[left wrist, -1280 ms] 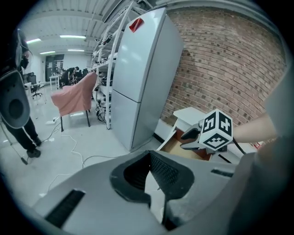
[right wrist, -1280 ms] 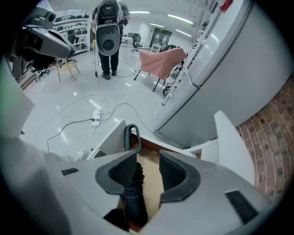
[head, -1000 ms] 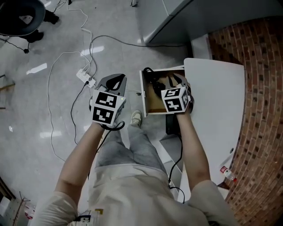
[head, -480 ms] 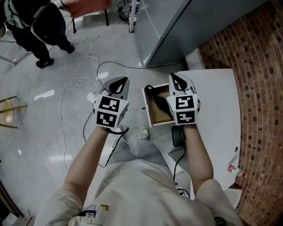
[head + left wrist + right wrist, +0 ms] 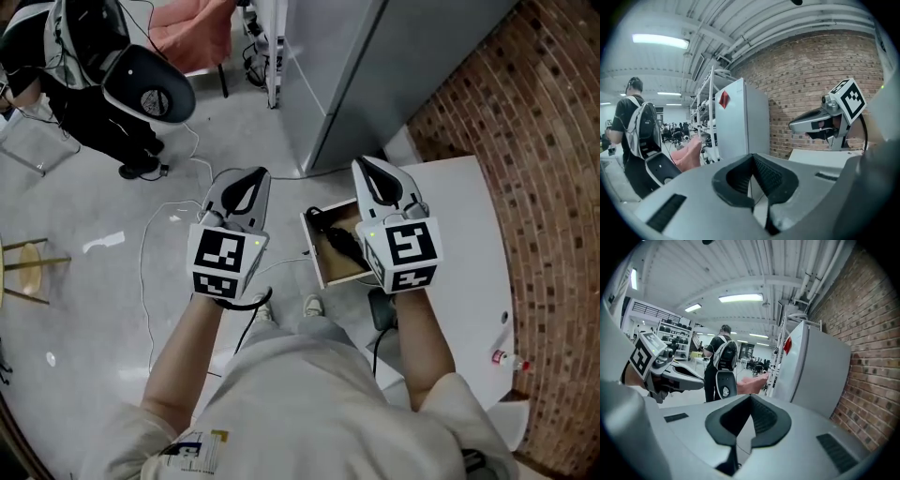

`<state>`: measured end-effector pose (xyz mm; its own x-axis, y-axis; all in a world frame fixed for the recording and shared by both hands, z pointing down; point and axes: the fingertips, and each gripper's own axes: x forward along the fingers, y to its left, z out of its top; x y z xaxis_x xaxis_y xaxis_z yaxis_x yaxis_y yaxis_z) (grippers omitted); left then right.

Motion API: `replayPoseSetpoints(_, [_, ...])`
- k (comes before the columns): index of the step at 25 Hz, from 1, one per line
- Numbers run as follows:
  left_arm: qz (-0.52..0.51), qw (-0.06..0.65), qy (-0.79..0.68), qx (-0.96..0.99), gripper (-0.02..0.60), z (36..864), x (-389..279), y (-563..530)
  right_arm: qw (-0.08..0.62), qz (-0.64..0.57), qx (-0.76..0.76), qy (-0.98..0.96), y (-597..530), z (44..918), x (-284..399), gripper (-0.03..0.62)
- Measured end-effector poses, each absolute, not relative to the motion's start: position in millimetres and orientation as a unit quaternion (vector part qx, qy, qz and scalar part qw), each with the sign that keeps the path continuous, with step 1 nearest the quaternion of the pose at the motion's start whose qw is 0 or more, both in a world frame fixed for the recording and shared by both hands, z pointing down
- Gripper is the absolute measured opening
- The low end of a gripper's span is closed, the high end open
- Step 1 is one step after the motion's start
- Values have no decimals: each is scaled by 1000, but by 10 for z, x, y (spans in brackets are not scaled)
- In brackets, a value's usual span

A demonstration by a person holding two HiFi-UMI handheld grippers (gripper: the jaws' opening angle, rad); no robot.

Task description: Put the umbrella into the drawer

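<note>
Left gripper [image 5: 246,180] and right gripper [image 5: 377,176] are both pressed together, empty. The umbrella [image 5: 337,239] in the open drawer [image 5: 345,270] could jam it if shoved shut crooked.

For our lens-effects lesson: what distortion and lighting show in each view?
Head view: evenly lit, sharp; the brick wall bows at the edge. Left gripper view: fisheye circle with black corners, a ceiling light glaring. Right gripper view: same fisheye, dark corners, bright ceiling strip.

Left tool [image 5: 249,176] and right tool [image 5: 367,169], both closed, point forward.
</note>
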<state>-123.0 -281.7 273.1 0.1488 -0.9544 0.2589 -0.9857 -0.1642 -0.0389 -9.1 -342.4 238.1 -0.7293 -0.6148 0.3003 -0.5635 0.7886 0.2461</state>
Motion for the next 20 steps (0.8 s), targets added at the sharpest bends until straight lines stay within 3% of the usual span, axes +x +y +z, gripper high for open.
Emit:
replayPoseSetpoints(9, [70,-43,-654,752,8,1707,-1144,-2440,82,-97,293,-948,-2945,1302,23,8])
replayPoseSetpoints(20, [55,-80,-644,759,8,1197,-848,-2177,42,-115,274,-954,-2632,843,244,7])
